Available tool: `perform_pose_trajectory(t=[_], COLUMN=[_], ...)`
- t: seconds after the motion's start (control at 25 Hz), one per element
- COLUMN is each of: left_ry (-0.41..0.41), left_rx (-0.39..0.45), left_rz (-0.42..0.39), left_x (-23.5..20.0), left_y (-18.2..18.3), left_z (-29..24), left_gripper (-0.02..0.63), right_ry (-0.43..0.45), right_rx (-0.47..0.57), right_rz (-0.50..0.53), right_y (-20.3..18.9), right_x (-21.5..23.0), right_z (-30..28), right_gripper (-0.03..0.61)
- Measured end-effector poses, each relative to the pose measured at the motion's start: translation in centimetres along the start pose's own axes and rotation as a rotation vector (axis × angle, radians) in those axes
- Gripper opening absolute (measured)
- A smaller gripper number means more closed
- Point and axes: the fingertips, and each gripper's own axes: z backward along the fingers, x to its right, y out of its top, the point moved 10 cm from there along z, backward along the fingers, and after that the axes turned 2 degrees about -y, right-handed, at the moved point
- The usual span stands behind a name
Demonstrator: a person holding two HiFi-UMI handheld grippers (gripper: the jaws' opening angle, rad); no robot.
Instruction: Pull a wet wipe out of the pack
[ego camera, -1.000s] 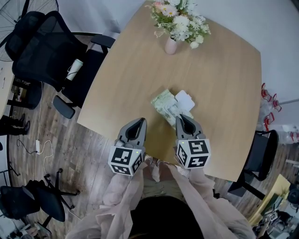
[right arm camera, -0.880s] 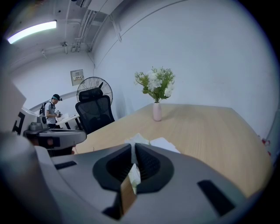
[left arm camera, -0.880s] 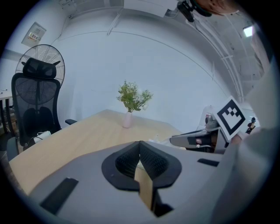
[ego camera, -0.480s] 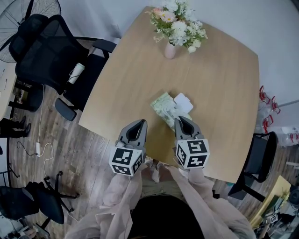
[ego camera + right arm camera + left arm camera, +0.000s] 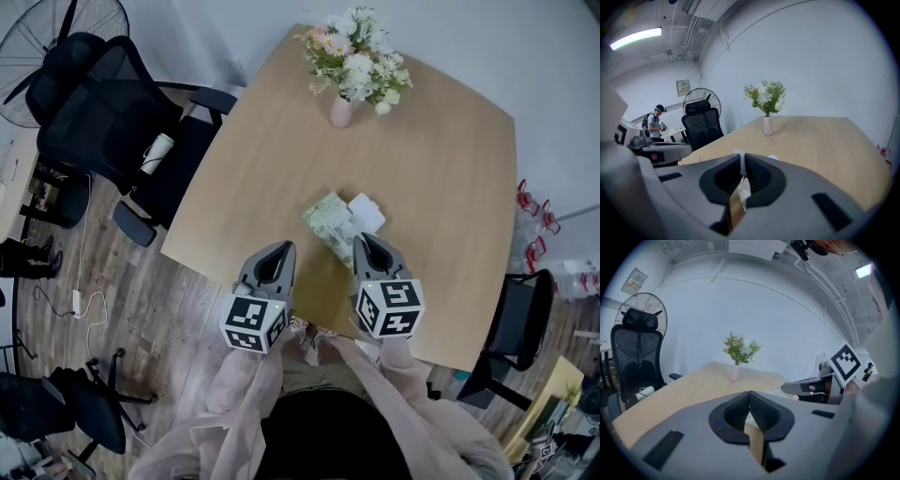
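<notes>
Basically no change vs 1 s ago: both grippers hold the same spots and the pack hasn't shifted. Wet wipe pack (image 5: 328, 217) lies flat on the table (image 5: 441, 169), nearer the person's edge, with its white lid flap (image 5: 368, 212) open on the far-right side. Right gripper (image 5: 362, 239): jaws fully together, nothing clamped, tip at the pack's near-right edge; can't tell if it touches. Left gripper (image 5: 280, 246): jaws also closed and empty, just left of the pack, apart from it. Flower vase (image 5: 341, 111) stands at the far end, well apart.
</notes>
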Motion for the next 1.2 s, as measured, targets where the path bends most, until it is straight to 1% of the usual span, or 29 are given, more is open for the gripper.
perform_pose_trajectory(t=[0.28, 0.48, 0.84, 1.2], left_ry=[-0.005, -0.011, -0.023, -0.072], left_rx=[0.018, 0.032, 0.059, 0.084], left_rz=[-0.01, -0.017, -0.038, -0.068], left_x=[0.3, 0.4, 0.6, 1.4], left_y=[0.6, 1.1, 2.1, 3.4], left_z=[0.2, 0.2, 0.2, -0.8], left_gripper=[0.011, 0.011, 0.011, 0.011], right_ry=[-0.009, -0.01, -0.045, -0.1], right_rx=[0.026, 0.055, 0.114, 0.169], right_rz=[-0.011, -0.043, -0.054, -0.077], right_y=[0.6, 1.1, 2.3, 3.1], right_x=[0.2, 0.7, 1.4, 2.5], right_z=[0.8, 1.4, 2.6, 4.5], right_gripper=[0.012, 0.012, 0.012, 0.012])
